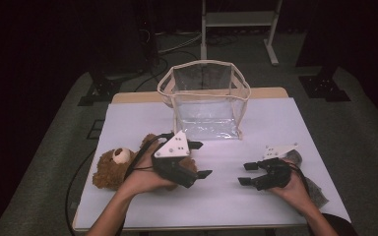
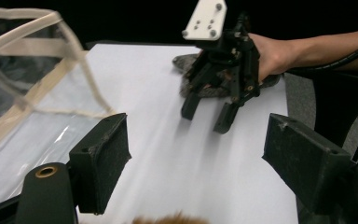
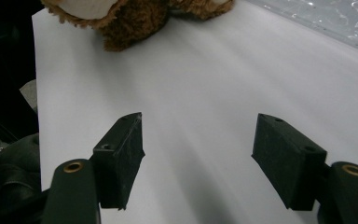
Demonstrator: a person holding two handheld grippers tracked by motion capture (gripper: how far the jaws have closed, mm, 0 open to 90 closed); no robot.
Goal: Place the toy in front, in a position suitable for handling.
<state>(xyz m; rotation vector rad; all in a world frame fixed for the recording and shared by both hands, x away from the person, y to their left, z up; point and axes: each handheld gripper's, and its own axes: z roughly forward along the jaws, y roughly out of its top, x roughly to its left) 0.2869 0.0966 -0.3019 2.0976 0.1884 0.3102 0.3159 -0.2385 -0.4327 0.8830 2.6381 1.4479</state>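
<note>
A brown teddy bear lies at the left of the white table, partly hidden by my left hand. My left gripper hovers just right of the bear, open, with nothing between its jaws; a tuft of bear fur shows below them. A clear bag with beige trim stands open at the back middle. My right gripper rests at the right, open and empty, pointing left toward the bear. It also appears in the left gripper view.
A grey, speckled soft thing lies under my right hand near the table's right edge. Bare white table surface stretches between the two grippers. A metal stand is on the floor behind the table.
</note>
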